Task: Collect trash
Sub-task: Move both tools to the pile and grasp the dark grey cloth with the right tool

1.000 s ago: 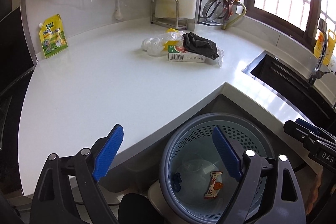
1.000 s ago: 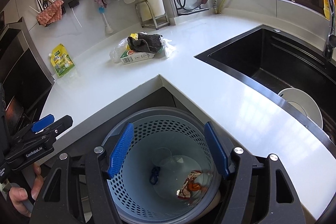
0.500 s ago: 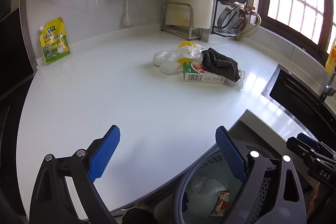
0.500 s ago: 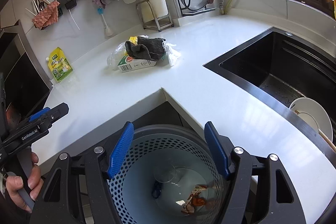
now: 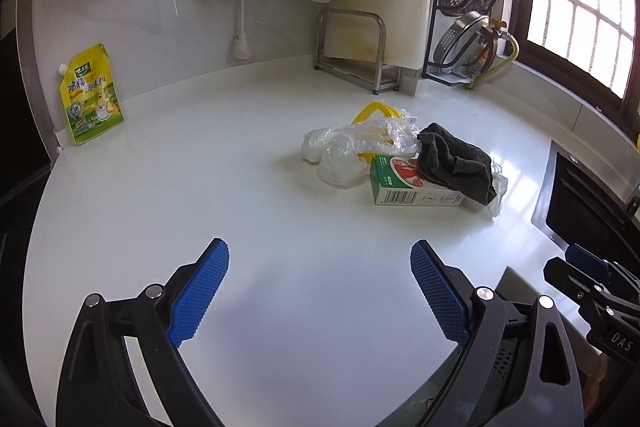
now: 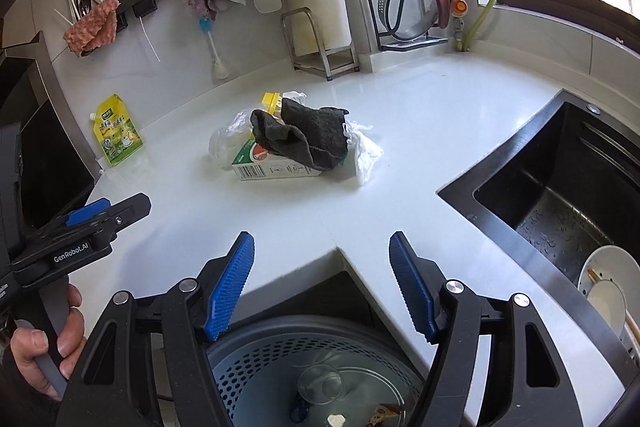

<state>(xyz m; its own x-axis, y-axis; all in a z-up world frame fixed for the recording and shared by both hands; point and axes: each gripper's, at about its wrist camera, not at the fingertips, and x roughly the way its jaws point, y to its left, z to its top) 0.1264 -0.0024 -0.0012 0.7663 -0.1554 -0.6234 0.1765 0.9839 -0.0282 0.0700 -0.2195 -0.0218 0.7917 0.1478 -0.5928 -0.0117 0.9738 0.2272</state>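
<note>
Crumpled clear plastic wrap (image 5: pixel 352 147), a green-and-white carton (image 5: pixel 404 183) lying on its side, a dark grey cloth (image 5: pixel 456 163) draped over the carton, and a yellow plastic piece (image 5: pixel 374 109) behind them form one heap of trash in the middle of the white countertop (image 5: pixel 200 187). Below the counter's inner corner stands a grey perforated round bin (image 6: pixel 280 351) with a few scraps at its bottom. Both tools hang empty: the left gripper (image 5: pixel 320 291) over bare counter, the right gripper (image 6: pixel 322 279) above the bin, each with blue-padded fingers spread wide. A black sink (image 6: pixel 560 195) holding a white bowl (image 6: pixel 610 287) lies to the right.
</note>
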